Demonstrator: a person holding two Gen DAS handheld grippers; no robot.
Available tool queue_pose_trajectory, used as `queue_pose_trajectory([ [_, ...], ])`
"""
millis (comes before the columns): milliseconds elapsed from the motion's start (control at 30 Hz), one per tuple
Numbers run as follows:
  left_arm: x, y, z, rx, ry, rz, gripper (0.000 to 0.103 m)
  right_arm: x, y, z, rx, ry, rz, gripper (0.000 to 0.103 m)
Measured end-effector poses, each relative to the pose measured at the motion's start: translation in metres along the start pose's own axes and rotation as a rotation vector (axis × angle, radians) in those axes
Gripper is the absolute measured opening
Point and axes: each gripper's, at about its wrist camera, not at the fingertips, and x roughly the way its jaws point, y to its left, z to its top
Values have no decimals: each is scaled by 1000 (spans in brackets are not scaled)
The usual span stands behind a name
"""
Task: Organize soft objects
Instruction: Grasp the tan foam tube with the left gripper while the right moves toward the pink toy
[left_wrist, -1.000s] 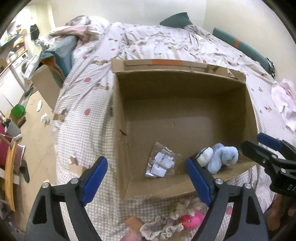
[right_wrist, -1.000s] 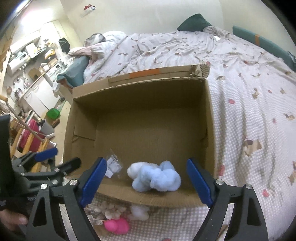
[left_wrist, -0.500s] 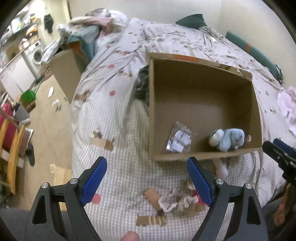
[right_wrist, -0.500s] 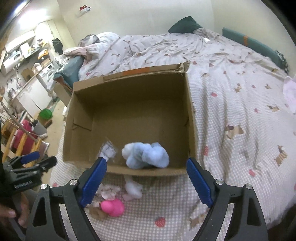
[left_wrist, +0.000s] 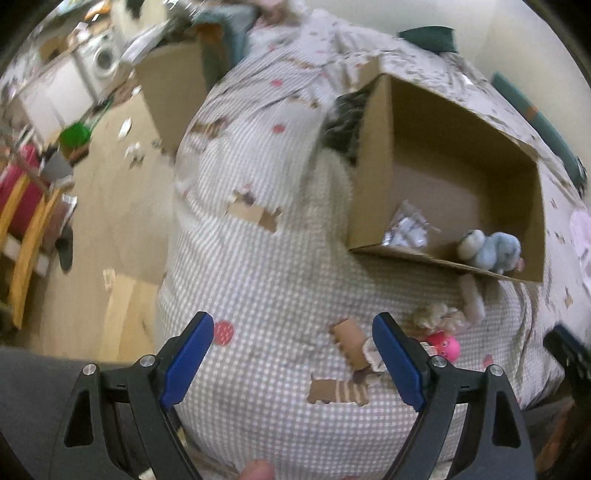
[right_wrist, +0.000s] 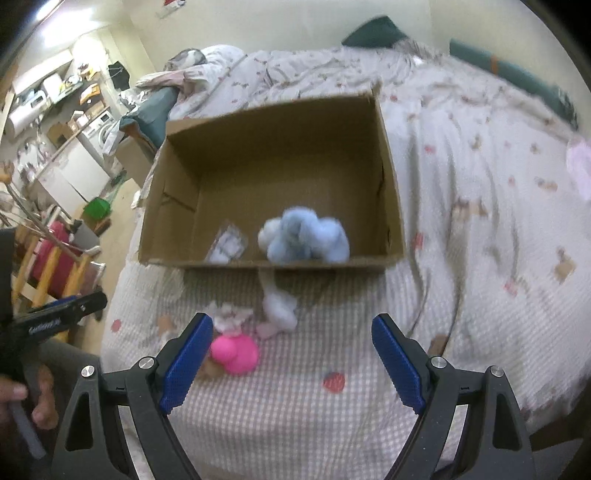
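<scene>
Only one piece of writing shows. In the right wrist view, white letters stand on the side of the left gripper (right_wrist: 64, 312), at the left edge of the picture, but they are too blurred to read. The small clear packet (right_wrist: 227, 245) inside the cardboard box (right_wrist: 391, 206) has white labels, and their print is too small to tell. No other text or number is legible.

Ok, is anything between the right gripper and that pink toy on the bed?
Nothing visible. The open right gripper hangs over bare checked bedspread, and the round pink soft toy lies just inside its left finger. The frilly white cloth sits beyond it, toward the cardboard box.
</scene>
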Motion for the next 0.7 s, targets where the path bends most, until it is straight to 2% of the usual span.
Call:
queue_pose_trajectory([
  [100,17,15,-2,-88,73,-4,86,1,-12,-5,36,23,15,93],
  [167,30,23,-4,-162,136,-34,84,0,-19,-6,61,24,11,93],
  [300,57,22,-10,-231,256,-78,59,3,-31,-4,134,33,37,93],
  [433,71,10,-9,-251,281,-140,53,8,-32,-1,152,40,47,93],
  [533,76,0,-4,-247,274,-152,53,12,-32,0,156,50,55,93],
  [667,92,-11,-1,-261,304,-158,51,18,-31,1,156,65,56,93],
  [700,96,-13,-2,-266,311,-160,47,19,-31,1,156,69,57,93],
])
